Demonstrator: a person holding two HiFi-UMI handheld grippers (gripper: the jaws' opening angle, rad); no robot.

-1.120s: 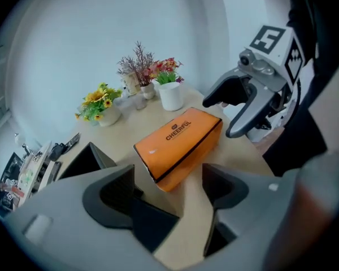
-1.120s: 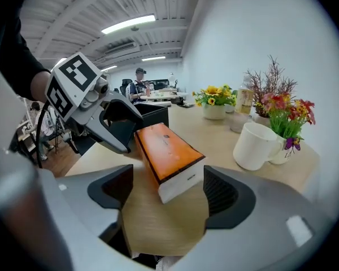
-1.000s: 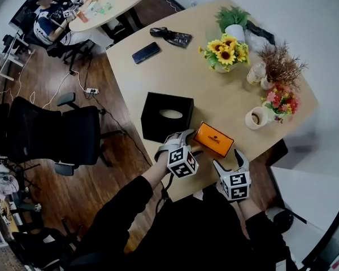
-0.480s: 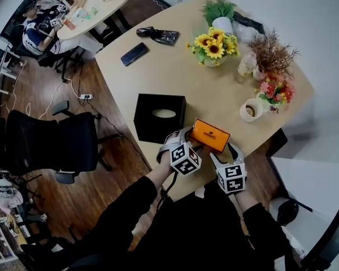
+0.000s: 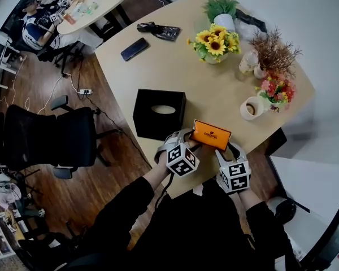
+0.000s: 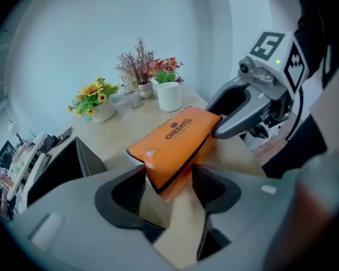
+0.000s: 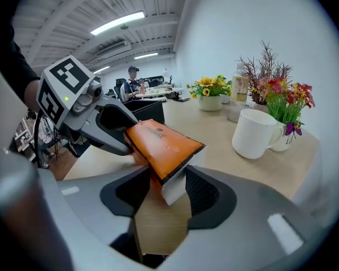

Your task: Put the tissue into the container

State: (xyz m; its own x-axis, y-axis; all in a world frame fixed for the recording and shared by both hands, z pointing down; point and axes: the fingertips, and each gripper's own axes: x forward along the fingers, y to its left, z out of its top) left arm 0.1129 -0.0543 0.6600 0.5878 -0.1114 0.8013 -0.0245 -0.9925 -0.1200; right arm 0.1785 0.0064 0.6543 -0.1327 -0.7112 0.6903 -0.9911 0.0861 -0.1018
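— What is held, and by what?

— The orange tissue pack (image 5: pixel 211 135) is pinched at both ends, the left end by the left tongs (image 5: pixel 183 142) and the right end by the right tongs (image 5: pixel 228 150). Both pairs have just been closed onto it. In each gripper view the pads are seen pressed against the wrapper.

— Where is the pack placed?

— It is found low in the middle of the head view, tilted and apparently raised off the tabletop (image 5: pixel 175 66). The black container (image 5: pixel 159 113) lies just to its upper left, and the pack is not yet in it.

— What could go wrong from here?

— Only the ends are gripped, so the soft pack could be squeezed out of one grip if the two hands are not moved together. If they are drawn apart, the wrapper could be torn. The near tabletop edge lies right below, so a dropped pack might be lost to the floor. The oval opening in the container's top looks narrower than the pack, so a jam is likely if it is forced through there.
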